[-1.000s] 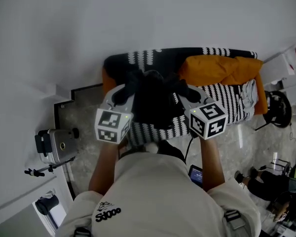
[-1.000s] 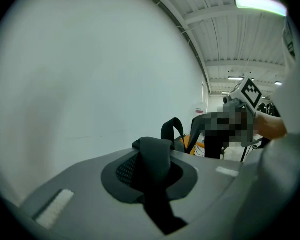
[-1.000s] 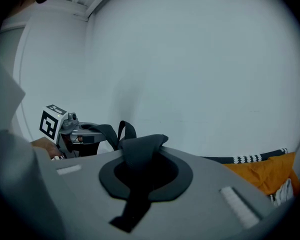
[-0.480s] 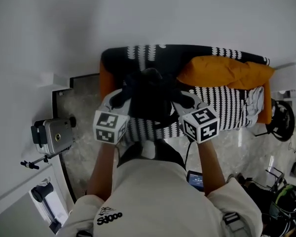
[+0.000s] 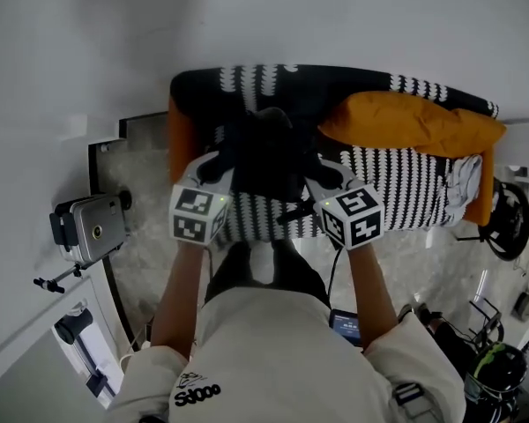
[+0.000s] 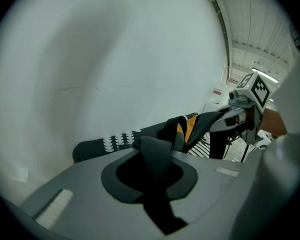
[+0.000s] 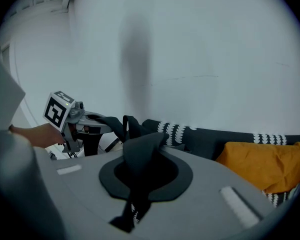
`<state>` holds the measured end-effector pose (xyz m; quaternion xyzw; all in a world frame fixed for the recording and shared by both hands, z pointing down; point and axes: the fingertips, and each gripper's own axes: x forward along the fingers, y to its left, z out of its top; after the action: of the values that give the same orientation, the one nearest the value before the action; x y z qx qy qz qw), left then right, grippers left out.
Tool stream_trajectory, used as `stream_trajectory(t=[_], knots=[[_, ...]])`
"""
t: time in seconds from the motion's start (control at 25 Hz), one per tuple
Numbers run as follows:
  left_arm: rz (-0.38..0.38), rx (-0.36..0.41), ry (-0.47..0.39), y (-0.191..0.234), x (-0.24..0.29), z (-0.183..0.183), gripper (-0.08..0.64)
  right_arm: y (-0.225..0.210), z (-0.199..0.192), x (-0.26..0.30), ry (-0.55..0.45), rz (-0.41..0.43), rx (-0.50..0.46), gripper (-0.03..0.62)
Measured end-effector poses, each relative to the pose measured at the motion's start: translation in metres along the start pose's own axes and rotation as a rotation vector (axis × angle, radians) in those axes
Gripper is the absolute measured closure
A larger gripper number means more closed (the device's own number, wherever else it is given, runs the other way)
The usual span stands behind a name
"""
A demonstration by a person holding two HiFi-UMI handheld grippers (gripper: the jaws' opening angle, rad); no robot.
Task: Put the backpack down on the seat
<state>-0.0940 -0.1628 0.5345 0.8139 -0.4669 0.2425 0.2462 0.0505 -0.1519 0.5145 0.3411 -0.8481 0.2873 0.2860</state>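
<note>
In the head view, we see both forearms stretched forward and down, side by side, each hand holding its tool with the marker cube facing up. The left gripper [image 5: 215, 164] and the right gripper [image 5: 323, 174] angle in toward each other. The soft black fabric backpack [image 5: 266, 152] hangs between their fingers, over the black-and-white patterned sofa seat [image 5: 397, 196]. We cannot tell whether it touches the cover. A plump orange cushion [image 5: 414, 123] lies beyond the right fingers and off to their right.

In the left gripper view, the fingers are closed tight on a black backpack strap [image 6: 154, 156], which rises from between them toward the bag ahead.

In the right gripper view, the fingers are clamped the same way on a second black strap [image 7: 140, 156], with the orange cushion off to their right.
</note>
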Motion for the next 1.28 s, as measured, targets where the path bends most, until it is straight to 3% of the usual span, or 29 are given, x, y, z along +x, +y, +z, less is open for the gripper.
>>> stream_trajectory(t=[0.24,0.56,0.92,1.28], knots=[[0.006,-0.069,0.024,0.01,0.032,-0.003,0.518,-0.028,0.0,0.02,-0.034,0.035,0.068,0.578],[-0.001,-0.105,0.097,0.004,0.068,-0.031,0.518,-0.059,-0.024,0.039,0.013,0.027,0.115,0.578],[-0.022,-0.094,0.122,0.007,0.097,-0.038,0.515,-0.093,-0.052,0.055,0.022,0.009,0.186,0.577],[-0.032,-0.175,0.109,0.015,0.131,-0.053,0.511,-0.124,-0.074,0.072,0.035,-0.076,0.259,0.577]])
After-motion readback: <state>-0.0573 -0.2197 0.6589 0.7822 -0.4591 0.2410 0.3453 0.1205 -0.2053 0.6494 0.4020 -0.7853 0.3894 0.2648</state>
